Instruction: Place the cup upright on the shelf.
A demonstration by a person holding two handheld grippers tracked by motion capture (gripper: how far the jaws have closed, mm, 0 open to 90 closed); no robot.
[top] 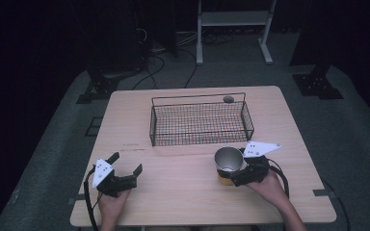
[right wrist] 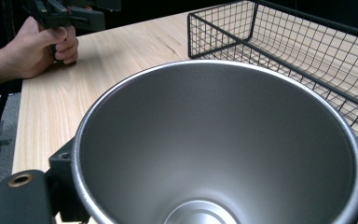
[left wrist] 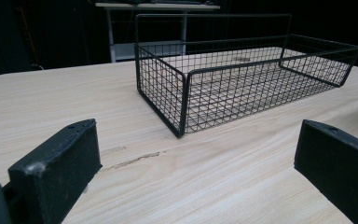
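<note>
A steel cup (top: 229,162) with a yellow-orange outside stands upright near the table's front right, and my right gripper (top: 241,174) is shut on it. In the right gripper view the cup's shiny inside (right wrist: 219,149) rises between the jaws, which press its sides. A black wire basket (top: 200,120) sits empty at the table's middle back, just beyond the cup. My left gripper (top: 125,166) rests open at the front left with nothing between its jaws. In the left gripper view the basket (left wrist: 242,74) lies ahead of its spread jaws.
The light wooden table (top: 173,187) has bare wood between the two grippers. A small dark round spot (top: 228,99) lies behind the basket. Beyond the table stand a white frame (top: 233,24), dark stands and cables on the floor.
</note>
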